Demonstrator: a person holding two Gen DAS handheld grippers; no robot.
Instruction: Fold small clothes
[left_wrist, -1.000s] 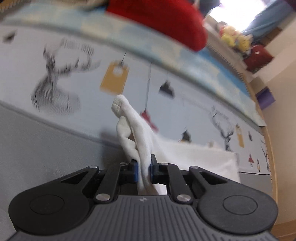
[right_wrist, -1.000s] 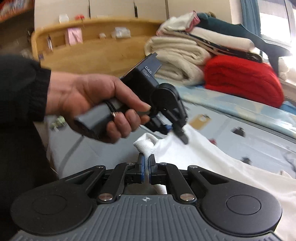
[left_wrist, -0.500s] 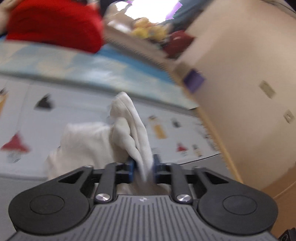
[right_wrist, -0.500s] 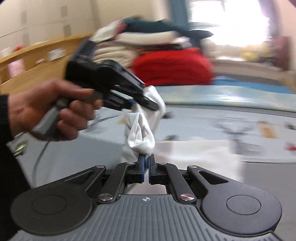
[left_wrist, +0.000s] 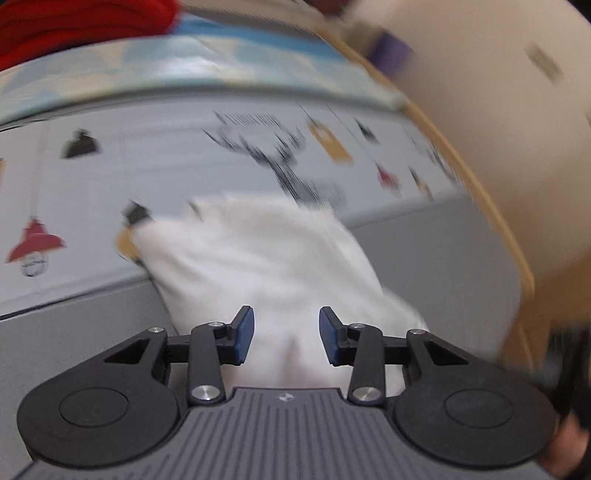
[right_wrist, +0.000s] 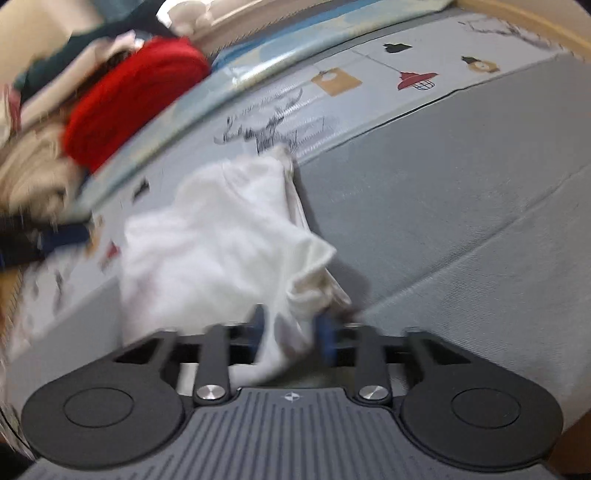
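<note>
Fold just laid: left gripper jaws apart over shirt, right gripper jaws apart with cloth between; next, pull clear and flatten.

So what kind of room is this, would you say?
Probably a bedroom: a grey printed bedsheet with lamp and deer motifs inside a wooden bed frame, a pile of folded blankets topped by a red knit one, and a white garment.

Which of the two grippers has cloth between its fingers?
The right gripper: a fold of the white garment hangs between its fingers. The left gripper gapes open.
</note>
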